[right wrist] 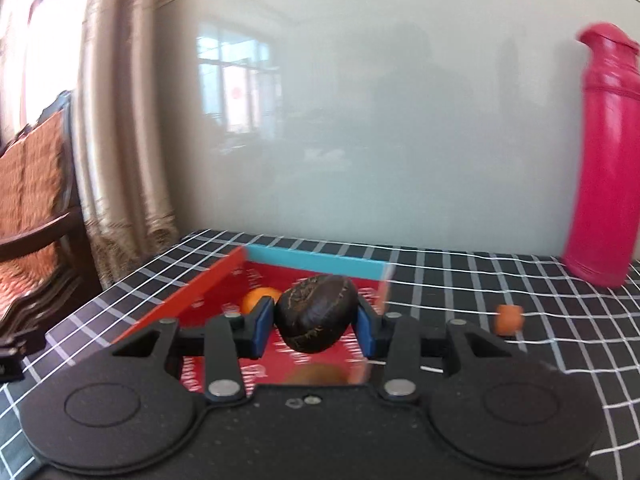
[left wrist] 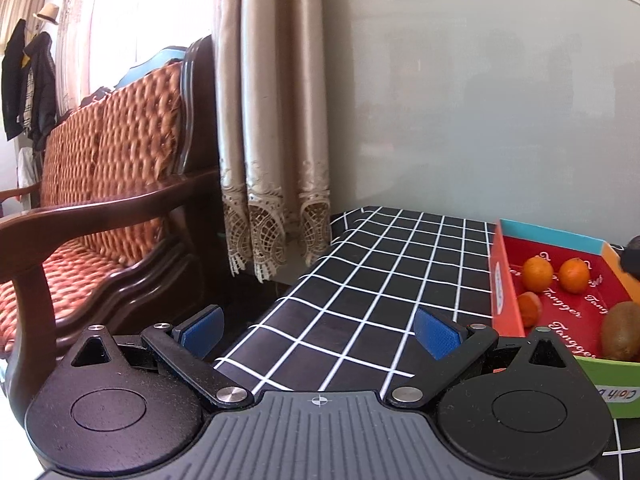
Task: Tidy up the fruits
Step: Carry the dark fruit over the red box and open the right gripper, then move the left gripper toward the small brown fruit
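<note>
My right gripper (right wrist: 316,322) is shut on a dark brown wrinkled fruit (right wrist: 316,312) and holds it above the red box (right wrist: 192,296). An orange (right wrist: 258,298) and a kiwi (right wrist: 316,374) lie in the box below. In the left wrist view the box (left wrist: 502,276) sits at the right, holding three oranges (left wrist: 537,274) and a kiwi (left wrist: 621,336). My left gripper (left wrist: 318,330) is open and empty over the checked tablecloth, left of the box.
A small orange fruit (right wrist: 508,319) lies on the black checked tablecloth (right wrist: 480,280) right of the box. A tall pink bottle (right wrist: 604,160) stands at the back right. A wooden armchair (left wrist: 100,200) and curtain (left wrist: 272,120) are left of the table.
</note>
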Tool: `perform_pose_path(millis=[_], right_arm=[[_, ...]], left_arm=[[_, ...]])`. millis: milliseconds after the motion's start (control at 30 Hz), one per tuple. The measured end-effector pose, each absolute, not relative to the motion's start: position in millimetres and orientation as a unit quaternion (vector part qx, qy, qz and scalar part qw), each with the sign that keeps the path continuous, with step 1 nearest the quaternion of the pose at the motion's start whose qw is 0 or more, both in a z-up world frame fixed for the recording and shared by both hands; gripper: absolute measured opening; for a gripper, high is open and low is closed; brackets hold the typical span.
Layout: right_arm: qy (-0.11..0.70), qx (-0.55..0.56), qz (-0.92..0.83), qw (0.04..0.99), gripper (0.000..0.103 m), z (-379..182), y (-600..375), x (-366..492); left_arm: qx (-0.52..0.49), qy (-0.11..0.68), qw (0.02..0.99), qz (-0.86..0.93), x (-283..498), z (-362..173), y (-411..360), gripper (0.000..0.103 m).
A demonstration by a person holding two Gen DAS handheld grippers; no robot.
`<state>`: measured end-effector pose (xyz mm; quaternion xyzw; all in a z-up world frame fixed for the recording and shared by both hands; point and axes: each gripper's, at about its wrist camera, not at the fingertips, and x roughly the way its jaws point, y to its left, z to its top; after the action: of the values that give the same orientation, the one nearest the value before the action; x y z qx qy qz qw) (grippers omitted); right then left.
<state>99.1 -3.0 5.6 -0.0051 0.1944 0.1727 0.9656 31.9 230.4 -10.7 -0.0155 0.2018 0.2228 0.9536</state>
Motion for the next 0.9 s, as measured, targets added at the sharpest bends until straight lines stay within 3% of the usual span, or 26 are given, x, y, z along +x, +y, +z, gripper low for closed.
perform_pose_path(millis=[467, 533, 567, 767, 900], right_arm=[[0.229, -0.047, 0.198, 0.952, 0.044, -13, 46, 97], [0.213, -0.055, 0.18, 0.959, 0.073, -13, 44, 92], [0.206, -0.051, 0.18, 0.961, 0.077, -11, 40, 90], [0.19, -0.015, 0.16, 0.969, 0.076, -3, 13, 94], [0.185, 0.016, 0.15, 0.971, 0.086, 0, -9, 97]], left_arm=[[-0.013, 0.211, 0.95, 0.228, 30, -14, 244, 0.101], [-0.016, 0.211, 0.951, 0.227, 30, -14, 243, 0.101], [-0.015, 0.21, 0.951, 0.226, 30, -14, 242, 0.101], [-0.008, 0.21, 0.953, 0.217, 32, -13, 232, 0.101], [-0.01, 0.207, 0.955, 0.211, 32, -11, 226, 0.101]])
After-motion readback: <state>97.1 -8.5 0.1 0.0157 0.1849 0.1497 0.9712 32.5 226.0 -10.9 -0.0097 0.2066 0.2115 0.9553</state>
